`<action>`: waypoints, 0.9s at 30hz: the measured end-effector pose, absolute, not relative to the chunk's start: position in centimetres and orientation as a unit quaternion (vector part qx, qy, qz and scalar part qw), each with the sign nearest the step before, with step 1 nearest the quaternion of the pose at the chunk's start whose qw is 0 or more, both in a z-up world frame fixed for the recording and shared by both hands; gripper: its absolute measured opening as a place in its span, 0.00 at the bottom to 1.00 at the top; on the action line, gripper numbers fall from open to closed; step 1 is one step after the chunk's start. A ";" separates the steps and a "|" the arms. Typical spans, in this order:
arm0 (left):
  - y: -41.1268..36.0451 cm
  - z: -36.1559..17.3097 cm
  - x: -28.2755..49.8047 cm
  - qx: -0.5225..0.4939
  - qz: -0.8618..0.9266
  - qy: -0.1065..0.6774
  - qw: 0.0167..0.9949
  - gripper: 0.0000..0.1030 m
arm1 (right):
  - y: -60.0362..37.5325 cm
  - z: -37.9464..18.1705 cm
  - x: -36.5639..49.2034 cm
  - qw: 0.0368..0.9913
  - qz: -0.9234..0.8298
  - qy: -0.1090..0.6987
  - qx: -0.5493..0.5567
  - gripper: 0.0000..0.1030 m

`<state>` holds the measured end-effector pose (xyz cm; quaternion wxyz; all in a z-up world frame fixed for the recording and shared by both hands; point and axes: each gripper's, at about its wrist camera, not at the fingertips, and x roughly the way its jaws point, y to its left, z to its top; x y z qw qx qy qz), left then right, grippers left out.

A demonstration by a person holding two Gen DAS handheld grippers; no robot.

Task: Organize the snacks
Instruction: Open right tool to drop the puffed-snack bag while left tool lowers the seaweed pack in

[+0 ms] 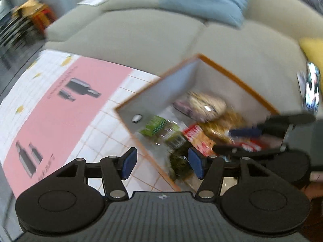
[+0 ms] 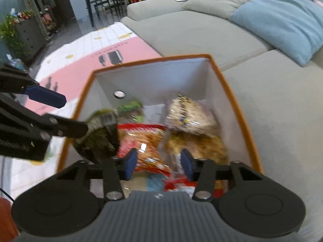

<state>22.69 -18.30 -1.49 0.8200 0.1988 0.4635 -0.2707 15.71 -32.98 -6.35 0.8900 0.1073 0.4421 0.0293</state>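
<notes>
Snack packets (image 2: 161, 139) fill the orange-rimmed box (image 2: 238, 109); left tongs (image 1: 160, 161) released over its rim; right tongs (image 2: 158, 162) part-closed inside, grip unclear.

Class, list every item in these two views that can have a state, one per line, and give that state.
Box: open-topped, partly filled with snacks.
Red snack bag: lying in the box, between the right tool's pads.
Dark green packet: at the box's left wall, blurred.
Pale cracker pack: resting on the other snacks.
Left tool: open, nothing gripped.
Right tool: part closed around the red bag; contact unclear.
</notes>
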 end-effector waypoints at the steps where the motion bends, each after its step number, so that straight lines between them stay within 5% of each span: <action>1: -17.6 -1.1 22.9 0.182 -0.262 0.462 0.827 0.67 | -32.8 -6.3 16.0 0.889 0.040 0.442 0.115 0.31; 8: -14.5 -0.8 22.9 0.135 -0.219 0.465 0.847 0.67 | -30.8 -7.8 19.2 0.845 0.116 0.482 0.201 0.13; 27: -11.6 -1.6 19.9 0.072 -0.213 0.488 0.843 0.66 | -29.5 -9.3 22.6 0.834 0.071 0.515 0.186 0.16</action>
